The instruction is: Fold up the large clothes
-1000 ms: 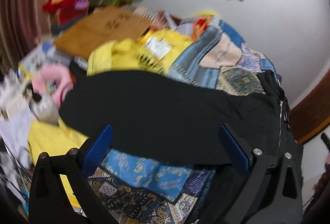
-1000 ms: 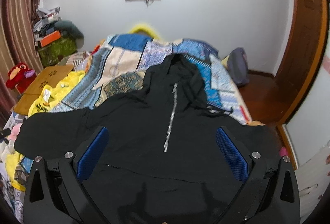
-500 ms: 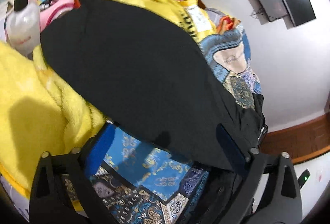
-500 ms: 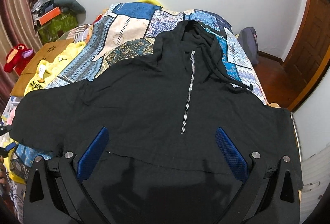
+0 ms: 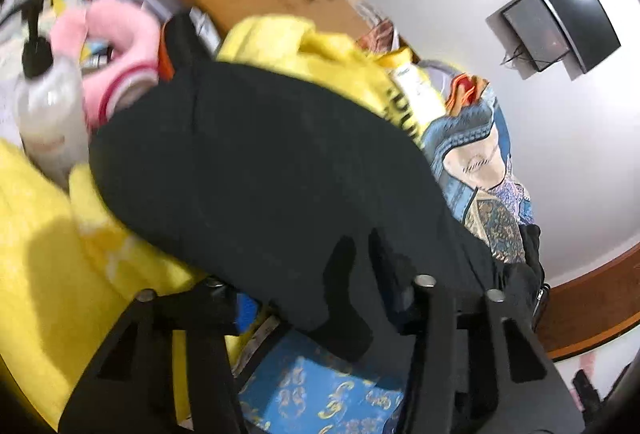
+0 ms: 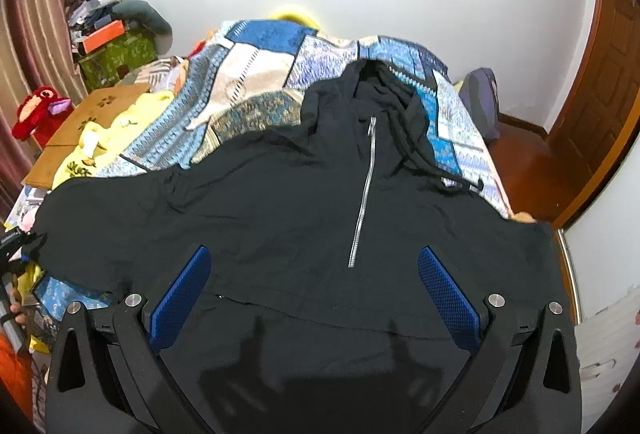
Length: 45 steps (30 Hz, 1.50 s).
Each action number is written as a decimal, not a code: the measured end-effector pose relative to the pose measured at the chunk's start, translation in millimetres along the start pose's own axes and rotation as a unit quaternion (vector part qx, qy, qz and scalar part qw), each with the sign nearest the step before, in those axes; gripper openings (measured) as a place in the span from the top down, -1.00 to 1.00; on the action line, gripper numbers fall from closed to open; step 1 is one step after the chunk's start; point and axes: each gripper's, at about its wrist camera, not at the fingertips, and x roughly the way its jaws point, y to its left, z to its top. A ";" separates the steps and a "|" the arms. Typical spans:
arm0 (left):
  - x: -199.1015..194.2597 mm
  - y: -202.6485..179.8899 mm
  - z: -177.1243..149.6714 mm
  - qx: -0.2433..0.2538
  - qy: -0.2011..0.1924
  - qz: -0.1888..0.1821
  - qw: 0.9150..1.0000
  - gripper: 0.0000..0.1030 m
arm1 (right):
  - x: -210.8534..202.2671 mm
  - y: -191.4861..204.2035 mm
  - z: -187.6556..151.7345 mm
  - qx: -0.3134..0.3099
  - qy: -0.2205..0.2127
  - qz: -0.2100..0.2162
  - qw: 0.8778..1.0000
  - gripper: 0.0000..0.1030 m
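Right wrist view has the right tongs [image 6: 314,300] spread wide and empty at 6 o'clock, hovering above the hem of the black hooded jacket [image 6: 280,218]. The jacket lies front-up across the bed's patchwork quilt [image 6: 256,82], its silver zipper [image 6: 362,194] running toward 12 o'clock to the hood, drawstrings trailing off at 2 o'clock. At 9 o'clock the left tongs [image 6: 16,246] meet the tip of the left sleeve.

Left wrist view shows what is new: half a second ago these jaws stood apart with blue pads visible beside the sleeve edge; now the left tongs [image 5: 320,298] have drawn together on the sleeve [image 5: 256,170], and black cloth bunches between them, hiding the pads. Beyond, toward 10 o'clock, lie a yellow blanket [image 5: 48,266], a pump bottle [image 5: 48,114] and a pink plush [image 5: 120,50].

The grasp looks taken, so folding the sleeve inward across the chest appears ready to begin; the right tongs hold nothing yet.
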 end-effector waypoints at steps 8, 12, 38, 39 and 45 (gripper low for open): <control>-41.9 -100.4 34.3 0.116 -0.054 -0.030 0.991 0.89 | -31.0 -13.6 13.5 0.011 -0.058 0.010 0.998 -1.00; -65.7 -180.6 34.8 0.167 -0.078 -0.082 0.979 0.90 | -37.5 -22.8 8.0 0.014 -0.067 0.017 0.998 -1.00; 24.9 -446.8 -277.7 0.488 0.179 -0.094 0.849 0.90 | -47.1 -136.1 -61.1 0.050 -0.013 -0.009 0.999 -1.00; 24.0 -443.3 -287.5 0.499 0.189 -0.091 0.841 0.90 | -48.3 -138.5 -63.2 0.052 -0.013 -0.006 0.999 -1.00; -1.3 -438.3 -295.9 0.509 0.216 -0.116 0.825 0.08 | -48.9 -138.5 -65.2 0.054 -0.009 -0.003 0.999 -1.00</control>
